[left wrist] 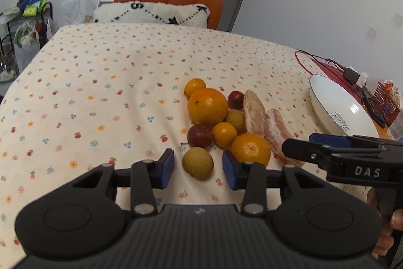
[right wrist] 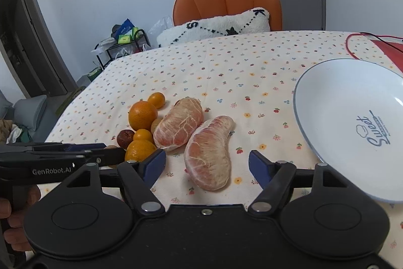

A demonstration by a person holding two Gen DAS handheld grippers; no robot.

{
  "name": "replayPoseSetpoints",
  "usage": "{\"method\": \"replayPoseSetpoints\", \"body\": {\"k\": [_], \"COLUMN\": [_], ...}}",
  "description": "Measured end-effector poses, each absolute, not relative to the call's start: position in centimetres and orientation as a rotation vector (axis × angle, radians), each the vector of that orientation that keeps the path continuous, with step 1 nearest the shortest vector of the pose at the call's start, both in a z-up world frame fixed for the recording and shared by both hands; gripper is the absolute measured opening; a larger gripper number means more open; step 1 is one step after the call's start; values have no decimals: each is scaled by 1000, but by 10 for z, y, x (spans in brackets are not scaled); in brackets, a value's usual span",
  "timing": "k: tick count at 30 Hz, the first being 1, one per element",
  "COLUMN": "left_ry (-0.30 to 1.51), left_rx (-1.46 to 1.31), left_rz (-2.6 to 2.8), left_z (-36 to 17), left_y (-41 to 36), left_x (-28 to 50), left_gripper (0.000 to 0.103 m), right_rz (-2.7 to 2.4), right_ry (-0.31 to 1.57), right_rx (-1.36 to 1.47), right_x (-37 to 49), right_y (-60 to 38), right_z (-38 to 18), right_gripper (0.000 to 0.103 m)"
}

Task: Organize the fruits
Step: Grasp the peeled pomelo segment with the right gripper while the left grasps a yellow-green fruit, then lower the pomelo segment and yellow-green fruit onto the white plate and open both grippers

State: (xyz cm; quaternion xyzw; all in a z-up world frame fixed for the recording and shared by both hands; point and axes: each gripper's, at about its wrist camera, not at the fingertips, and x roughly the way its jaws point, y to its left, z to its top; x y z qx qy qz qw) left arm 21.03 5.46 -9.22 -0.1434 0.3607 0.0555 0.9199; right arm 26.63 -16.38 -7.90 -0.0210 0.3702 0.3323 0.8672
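The left gripper (left wrist: 198,168) stands spread around a yellow-green fruit (left wrist: 198,166) at the 6 o'clock end of the fruit pile (left wrist: 216,122), pads apart from it – a tangerine (left wrist: 250,149) sits just beside the right pad. The right gripper (right wrist: 207,163) is spread too, astride the nearer pomelo segment (right wrist: 209,155) without touching – the other segment (right wrist: 179,127) lies at its 11 o'clock. A white plate (right wrist: 327,97) waits at 2 o'clock on the flowered tablecloth (right wrist: 226,62).

Right view: plate (right wrist: 352,117) cut by right edge; the left tongs (right wrist: 83,151) hide part of the mandarin (right wrist: 139,149) and a small fruit behind. Left view: plate (left wrist: 337,107) lower rim hidden behind right tongs (left wrist: 325,145).
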Motion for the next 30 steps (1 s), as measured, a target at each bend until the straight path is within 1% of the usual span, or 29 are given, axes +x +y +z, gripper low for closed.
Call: {"method": "replayPoseSetpoints", "body": {"k": [1, 2, 4, 10, 11, 12, 13, 18, 30], "left_ry": [740, 740, 738, 718, 713, 706, 699, 666, 623], "left_rx": [-282, -274, -290, -307, -307, -306, -305, -298, -251], "left_rz": [116, 120, 114, 114, 115, 116, 115, 102, 43], "left_z": [-93, -93, -93, -86, -83, -81, -78, -65, -44], "left_y": [53, 53, 57, 62, 62, 62, 61, 54, 20], "left_x": [210, 210, 208, 198, 197, 196, 194, 188, 193], "left_gripper": [38, 32, 25, 25, 25, 25, 25, 25, 25], "right_rz": [695, 695, 701, 708, 707, 702, 690, 760, 763], "right_ry": [779, 781, 784, 768, 764, 758, 753, 816, 737], "right_rx": [-48, -52, -66, -109, -111, -116, -123, 6, 74], "right_x": [268, 269, 270, 271, 271, 271, 271, 281, 264], "right_y": [-162, -159, -155, -144, -144, -143, -143, -163, -200], "right_z": [-81, -82, -85, -91, -91, -91, -91, -85, -62], "right_gripper": [70, 69, 66, 64, 60, 46, 40, 38, 38]}}
